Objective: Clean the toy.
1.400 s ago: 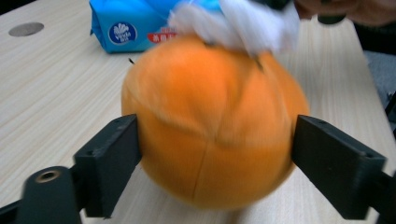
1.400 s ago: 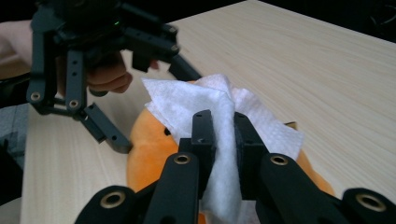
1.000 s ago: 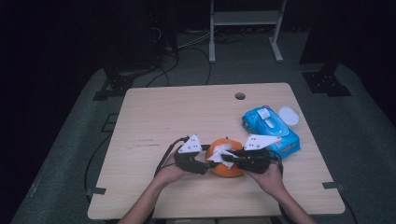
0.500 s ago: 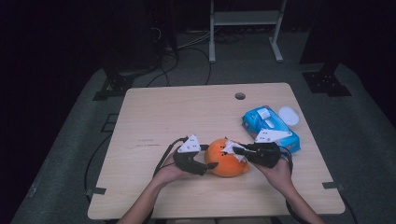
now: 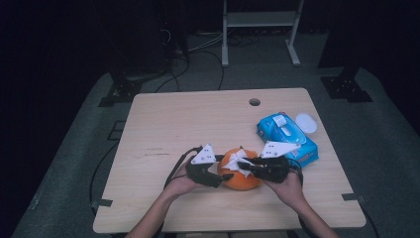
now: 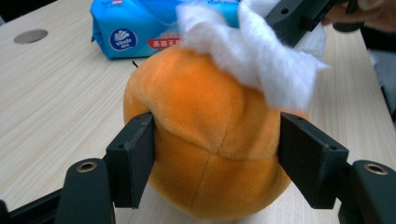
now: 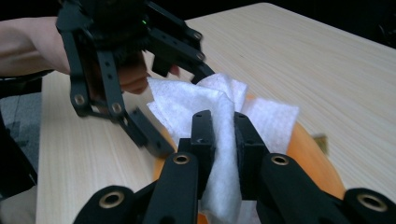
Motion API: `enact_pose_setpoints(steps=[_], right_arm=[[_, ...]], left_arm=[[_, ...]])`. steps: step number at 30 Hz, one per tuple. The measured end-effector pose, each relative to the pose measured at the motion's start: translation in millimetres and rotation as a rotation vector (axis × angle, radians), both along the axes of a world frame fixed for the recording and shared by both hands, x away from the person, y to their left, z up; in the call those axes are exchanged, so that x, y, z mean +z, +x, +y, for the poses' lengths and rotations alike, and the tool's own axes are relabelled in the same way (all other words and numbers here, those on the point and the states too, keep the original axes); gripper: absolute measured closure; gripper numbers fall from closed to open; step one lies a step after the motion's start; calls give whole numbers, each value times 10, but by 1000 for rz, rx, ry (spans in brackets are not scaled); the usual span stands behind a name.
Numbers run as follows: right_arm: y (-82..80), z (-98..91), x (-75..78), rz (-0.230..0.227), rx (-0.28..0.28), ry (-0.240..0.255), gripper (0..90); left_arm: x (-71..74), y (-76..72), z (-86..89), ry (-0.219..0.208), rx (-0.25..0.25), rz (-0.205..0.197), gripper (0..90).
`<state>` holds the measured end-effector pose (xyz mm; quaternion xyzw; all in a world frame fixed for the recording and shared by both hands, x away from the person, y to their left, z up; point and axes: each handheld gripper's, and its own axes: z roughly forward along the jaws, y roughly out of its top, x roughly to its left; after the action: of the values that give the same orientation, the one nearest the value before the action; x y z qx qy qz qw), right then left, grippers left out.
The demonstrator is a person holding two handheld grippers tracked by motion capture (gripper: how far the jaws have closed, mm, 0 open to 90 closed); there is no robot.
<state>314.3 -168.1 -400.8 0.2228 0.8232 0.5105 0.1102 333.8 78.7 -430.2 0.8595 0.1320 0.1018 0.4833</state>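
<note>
Left gripper [image 5: 224, 176] at 9 o'clock of the orange plush pumpkin [image 5: 239, 171]: jaws part-open, just closed in, pads pressing both its flanks. Pumpkin sits on the wooden surface [image 5: 198, 119], front centre. Right gripper [image 5: 246, 167] at 3 o'clock, jaws clamped on a white tissue [image 7: 219, 121] draped over the pumpkin's top. Blue tissue pack [image 5: 287, 139] at 2 o'clock, near.

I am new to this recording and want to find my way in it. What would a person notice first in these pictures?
First the orange plush fruit near the table's front edge, held between the left gripper's fingers, whose jaws have just been closing. On top of it lies a white wipe, pinched by the right gripper. Behind, to the right, lies a blue pack of wipes.
</note>
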Motion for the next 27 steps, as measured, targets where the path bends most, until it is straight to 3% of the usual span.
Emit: enact_pose_setpoints(steps=[4, 8, 10, 13, 17, 22, 27], right_arm=[[69, 59, 71, -20, -6, -7, 805], [211, -28, 63, 5, -52, 1, 806], [247, -65, 17, 30, -60, 1, 806], [202, -77, -53, 33, -62, 9, 808], [161, -80, -87, 42, -59, 25, 808], [99, -83, -82, 39, -53, 14, 809], [57, -4, 26, 19, -17, 6, 809]], left_arm=[[2, -31, -12, 29, -19, -29, 315], [-6, -20, -2, 28, -20, -26, 307], [-6, -5, 1, 23, -15, -9, 282], [27, 12, -2, -12, 0, 59, 195], [46, 34, -1, -53, 17, 112, 196], [17, -4, -12, -43, 4, 76, 294], [23, -43, -54, -14, -20, 16, 309]])
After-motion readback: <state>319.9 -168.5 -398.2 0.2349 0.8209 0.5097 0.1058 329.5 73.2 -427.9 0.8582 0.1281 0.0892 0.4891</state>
